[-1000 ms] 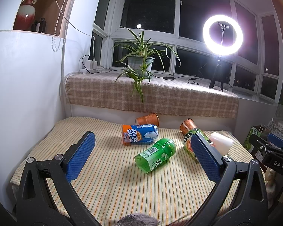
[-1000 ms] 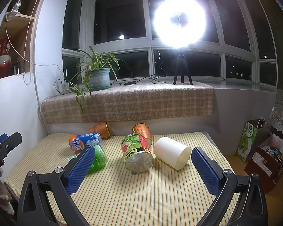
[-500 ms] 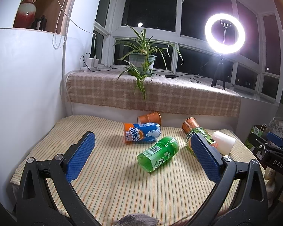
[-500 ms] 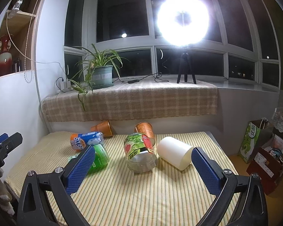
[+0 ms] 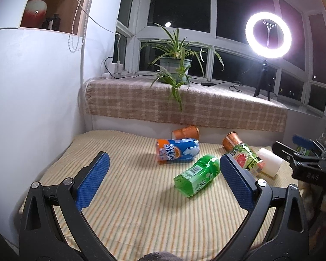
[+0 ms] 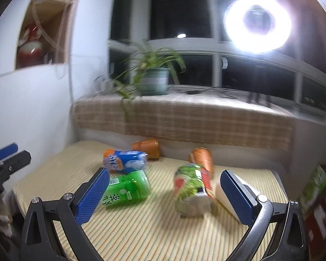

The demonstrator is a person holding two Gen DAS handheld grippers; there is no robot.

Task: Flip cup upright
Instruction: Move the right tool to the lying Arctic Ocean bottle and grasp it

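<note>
Several cups lie on their sides on the striped table cloth (image 5: 130, 206). A green cup (image 5: 196, 175) lies mid-table, also in the right wrist view (image 6: 127, 190). A blue and orange cup (image 5: 177, 152) lies behind it. A green and red cup (image 6: 192, 190) and a white cup (image 5: 269, 165) lie to the right. Two orange cups (image 5: 185, 132) (image 5: 231, 143) lie at the back. My left gripper (image 5: 163, 181) is open and empty, above the table's near side. My right gripper (image 6: 163, 195) is open and empty, its right finger in front of the white cup.
A ledge with a checked cloth (image 5: 184, 106) runs behind the table, with a potted plant (image 5: 173, 65) and a ring light (image 5: 268, 35). A white wall (image 5: 32, 108) bounds the left side. Bags (image 6: 315, 193) stand beyond the table's right edge.
My right gripper has swung quickly left and closer to the cups; its view is now blurred. My left gripper has shifted a little, still open.
</note>
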